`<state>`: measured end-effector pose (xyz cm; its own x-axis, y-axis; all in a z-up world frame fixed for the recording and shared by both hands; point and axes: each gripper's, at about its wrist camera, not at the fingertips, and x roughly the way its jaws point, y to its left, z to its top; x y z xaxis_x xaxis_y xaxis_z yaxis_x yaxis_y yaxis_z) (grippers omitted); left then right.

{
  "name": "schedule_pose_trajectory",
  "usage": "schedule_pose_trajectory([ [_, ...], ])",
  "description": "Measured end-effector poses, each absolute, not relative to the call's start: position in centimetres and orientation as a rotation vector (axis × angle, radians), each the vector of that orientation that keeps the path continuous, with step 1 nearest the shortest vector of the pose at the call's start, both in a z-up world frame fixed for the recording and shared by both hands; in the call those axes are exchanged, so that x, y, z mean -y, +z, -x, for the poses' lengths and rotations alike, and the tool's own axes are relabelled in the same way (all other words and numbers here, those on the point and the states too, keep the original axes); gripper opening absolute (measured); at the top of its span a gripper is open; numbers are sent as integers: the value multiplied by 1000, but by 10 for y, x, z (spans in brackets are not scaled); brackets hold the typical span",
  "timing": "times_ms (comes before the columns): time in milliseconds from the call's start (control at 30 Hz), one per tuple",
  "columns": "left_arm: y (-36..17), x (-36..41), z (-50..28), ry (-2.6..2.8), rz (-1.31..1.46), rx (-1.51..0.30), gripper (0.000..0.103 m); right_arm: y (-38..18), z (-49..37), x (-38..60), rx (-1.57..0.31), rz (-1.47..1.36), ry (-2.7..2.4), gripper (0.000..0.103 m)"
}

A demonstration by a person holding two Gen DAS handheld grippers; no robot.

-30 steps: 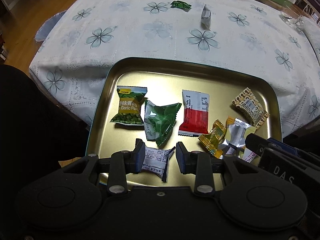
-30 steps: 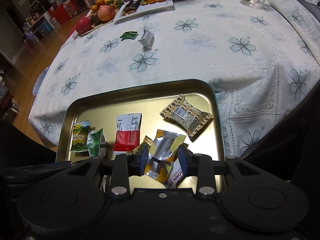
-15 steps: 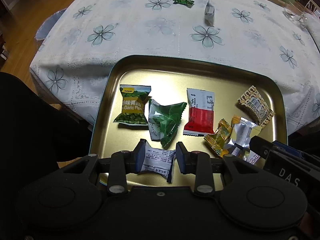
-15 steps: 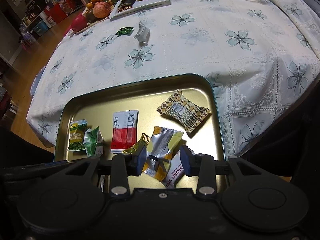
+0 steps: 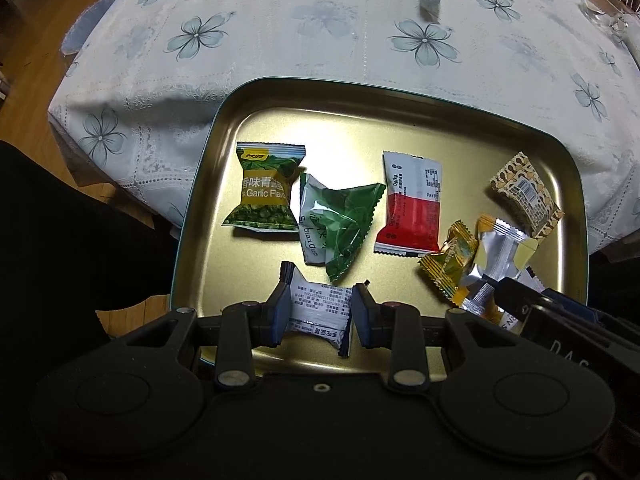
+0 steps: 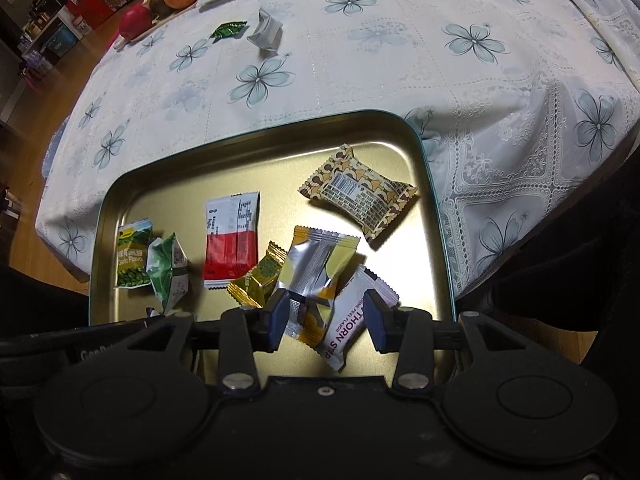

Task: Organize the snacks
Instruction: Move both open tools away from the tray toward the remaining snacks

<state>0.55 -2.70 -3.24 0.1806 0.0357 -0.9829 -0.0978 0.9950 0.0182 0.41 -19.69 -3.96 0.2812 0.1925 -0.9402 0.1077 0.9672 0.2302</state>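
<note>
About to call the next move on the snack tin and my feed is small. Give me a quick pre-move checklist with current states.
1. Left gripper on the white printed packet: ok, both pads touch it.
2. Right gripper clear of the silver-yellow packet: not ok, jaws opening, packet between them, one pad touching.
3. Packet clear of neighbours: not ok, overlaps the hawthorn strip.
4. Grippers apart: ok.
5. Gold tin has free floor: ok.
6. Strays on tablecloth: green candy, white packet: not ok.

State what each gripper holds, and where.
Left gripper pinches the white packet across its middle. Right gripper: jaws opening, silver-yellow packet loose between them.
</note>
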Motion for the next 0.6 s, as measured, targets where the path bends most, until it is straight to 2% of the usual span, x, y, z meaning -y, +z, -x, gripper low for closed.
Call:
schedule_pose_trajectory([
  [600, -37, 8, -23, 108, 97, -1411, 42, -50, -18, 179, -1400, -219, 98, 53],
])
